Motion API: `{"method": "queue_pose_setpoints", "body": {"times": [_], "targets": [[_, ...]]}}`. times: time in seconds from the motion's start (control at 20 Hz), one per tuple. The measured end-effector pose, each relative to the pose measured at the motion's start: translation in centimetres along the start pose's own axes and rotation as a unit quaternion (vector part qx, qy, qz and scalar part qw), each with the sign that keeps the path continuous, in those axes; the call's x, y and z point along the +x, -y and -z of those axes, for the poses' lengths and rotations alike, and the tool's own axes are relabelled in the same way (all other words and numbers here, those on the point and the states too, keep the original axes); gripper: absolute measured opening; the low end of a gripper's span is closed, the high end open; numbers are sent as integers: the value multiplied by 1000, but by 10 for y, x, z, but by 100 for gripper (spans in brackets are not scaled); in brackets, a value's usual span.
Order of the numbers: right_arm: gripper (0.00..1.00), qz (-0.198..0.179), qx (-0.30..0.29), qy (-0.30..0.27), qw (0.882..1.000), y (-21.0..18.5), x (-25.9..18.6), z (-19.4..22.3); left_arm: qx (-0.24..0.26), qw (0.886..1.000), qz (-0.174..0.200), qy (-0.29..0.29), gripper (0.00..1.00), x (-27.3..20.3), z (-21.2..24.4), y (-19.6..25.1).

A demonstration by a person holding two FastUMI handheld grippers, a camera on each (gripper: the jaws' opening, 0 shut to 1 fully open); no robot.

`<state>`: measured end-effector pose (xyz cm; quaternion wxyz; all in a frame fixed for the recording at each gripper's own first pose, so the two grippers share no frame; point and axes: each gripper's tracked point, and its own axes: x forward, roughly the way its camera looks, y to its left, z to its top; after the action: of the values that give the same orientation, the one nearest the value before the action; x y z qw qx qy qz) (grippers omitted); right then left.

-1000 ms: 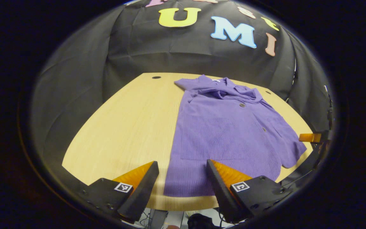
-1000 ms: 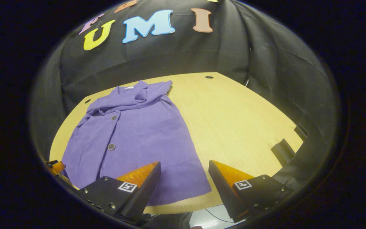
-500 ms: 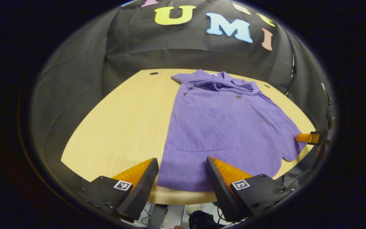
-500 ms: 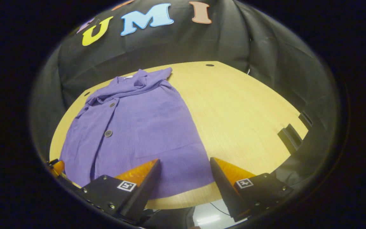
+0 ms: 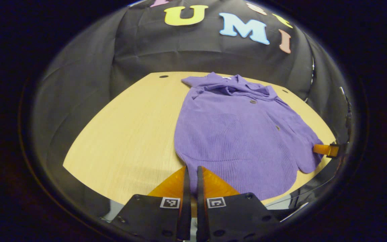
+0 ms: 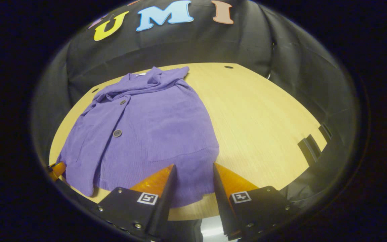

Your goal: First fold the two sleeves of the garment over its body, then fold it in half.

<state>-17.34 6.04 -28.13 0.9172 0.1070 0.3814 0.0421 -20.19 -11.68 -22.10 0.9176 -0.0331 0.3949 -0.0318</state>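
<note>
On the bench (image 5: 123, 134), your left gripper (image 5: 191, 174) sits at the near left corner of the purple garment (image 5: 240, 134), fingers pressed almost together with just a thin slit between them. The hem corner bunches right at their tips, which suggests you are pinching it to lift for the half fold, but where the tips meet the cloth is too tight to see, so I cannot tell whether fabric is really caught. The garment lies flat, collar toward the far wall, hem toward you, with both sleeves seemingly gathered over the body near the collar; that area is rumpled and hard to read.

Moving right, your right gripper (image 6: 193, 174) hovers over the other hem corner with its fingers spread a moderate way, cloth showing between them, not yet clamped. That placement makes sense: a matching hold lets both corners rise evenly. Its fingertip (image 5: 321, 149) peeks in at the garment's right edge in the left gripper view. The very near edge of the hem is cut off behind both grippers.
</note>
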Motion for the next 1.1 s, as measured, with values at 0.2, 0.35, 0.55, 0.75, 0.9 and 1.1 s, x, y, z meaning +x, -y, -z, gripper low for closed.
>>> {"method": "queue_pose_setpoints", "body": {"times": [0.2, 0.35, 0.55, 0.75, 0.9, 1.1], "targets": [[23, -1, 18, -1, 1000, -4, 2, -9, -17, 1000, 21, -10, 7, 1, -1, 12], [7, -15, 17, 3, 1000, -10, -1, -16, -17, 999, 47, -8, 7, -4, -4, 29], [6, -52, 41, 43, 997, -24, -23, -53, -55, 995, 82, 14, 7, -17, -37, 45], [6, -70, 43, 88, 993, -34, -42, -96, -77, 991, 102, 51, 7, -28, -83, 53], [6, -76, 31, 111, 990, -43, -50, -124, -72, 988, 113, 78, 7, -33, -117, 57], [3, -95, 19, 136, 986, -56, -55, -160, -76, 984, 121, 106, 7, -31, -161, 64]]}}
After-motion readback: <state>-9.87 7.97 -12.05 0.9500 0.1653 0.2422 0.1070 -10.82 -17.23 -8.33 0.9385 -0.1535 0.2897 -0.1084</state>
